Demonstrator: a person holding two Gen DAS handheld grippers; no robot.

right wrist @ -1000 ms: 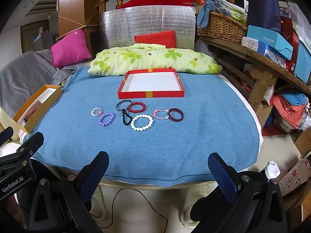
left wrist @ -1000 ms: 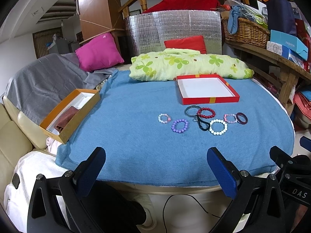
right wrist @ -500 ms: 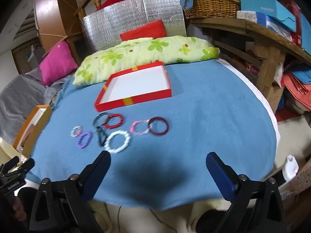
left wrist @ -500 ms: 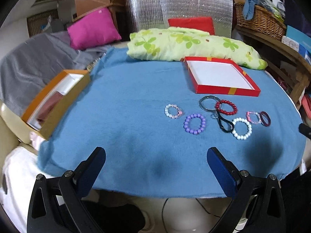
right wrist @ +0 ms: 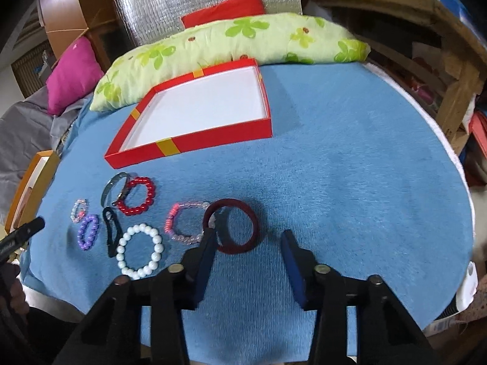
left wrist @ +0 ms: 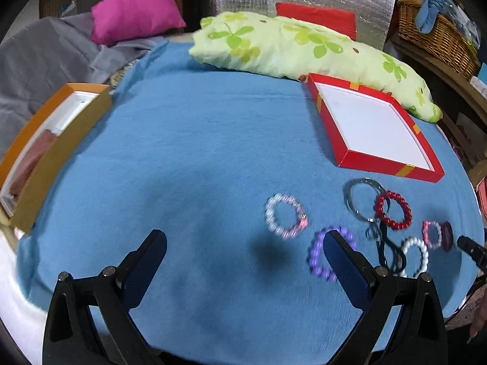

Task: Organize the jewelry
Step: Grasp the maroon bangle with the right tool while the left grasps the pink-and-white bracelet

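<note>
Several bracelets lie on the blue cloth in front of an empty red tray (right wrist: 201, 140) (left wrist: 377, 164). My right gripper (right wrist: 248, 241) is open, narrowed, just short of a dark maroon bangle (right wrist: 234, 249); beside it lie a pink bead bracelet (right wrist: 172, 216), a white pearl one (right wrist: 140, 254), a red bead one (right wrist: 137, 197), a purple one (right wrist: 86, 232) and a black clasp (right wrist: 111, 231). My left gripper (left wrist: 245, 248) is open wide above the cloth; its right finger overlaps the purple bracelet (left wrist: 316, 252), with a pale pink-white bracelet (left wrist: 284, 217) just beyond.
An orange box (left wrist: 51, 152) sits at the table's left edge. A green floral pillow (left wrist: 304, 48) lies behind the tray. A wooden shelf (right wrist: 426, 24) with a wicker basket (left wrist: 435, 39) stands at the right. The blue cloth (right wrist: 350, 167) spreads right of the bracelets.
Both grippers have moved forward and lower over the table. The right jaws have narrowed and now stand near the maroon bangle. The left gripper has swung toward the purple bracelet.
</note>
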